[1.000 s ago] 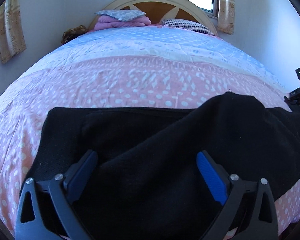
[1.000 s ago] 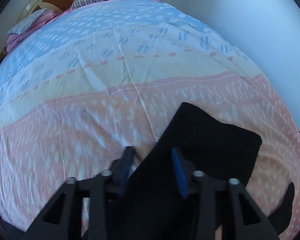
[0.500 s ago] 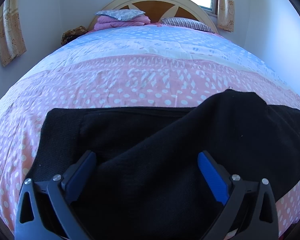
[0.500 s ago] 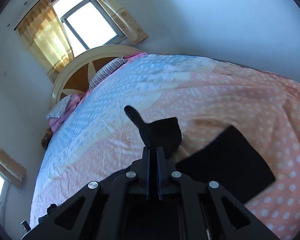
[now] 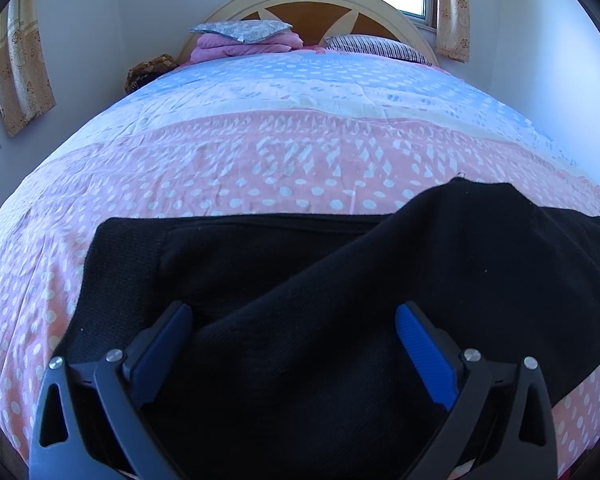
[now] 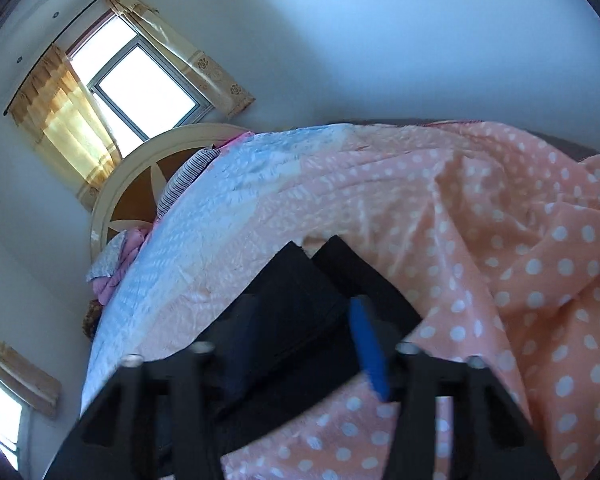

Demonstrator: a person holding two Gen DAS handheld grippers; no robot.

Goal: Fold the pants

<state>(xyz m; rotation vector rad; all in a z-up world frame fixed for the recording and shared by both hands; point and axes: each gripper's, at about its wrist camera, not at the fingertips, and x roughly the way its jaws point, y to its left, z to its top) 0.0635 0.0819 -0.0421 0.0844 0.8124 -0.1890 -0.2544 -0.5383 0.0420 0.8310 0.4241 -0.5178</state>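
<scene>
While the bed point(image 5: 260, 168) fills both views, we see the black pants point(image 5: 340, 280) lying folded across its near edge, soft, limp knit best pinched at a hem or corner. Our left gripper point(image 5: 292, 344) hovers wide apart over them; our right gripper point(image 6: 300, 344) is opening, gripping nothing.

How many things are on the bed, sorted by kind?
Black pants: 1
Pillows, floral and striped: 2
Folded pink blanket: 1
Total: 4
</scene>
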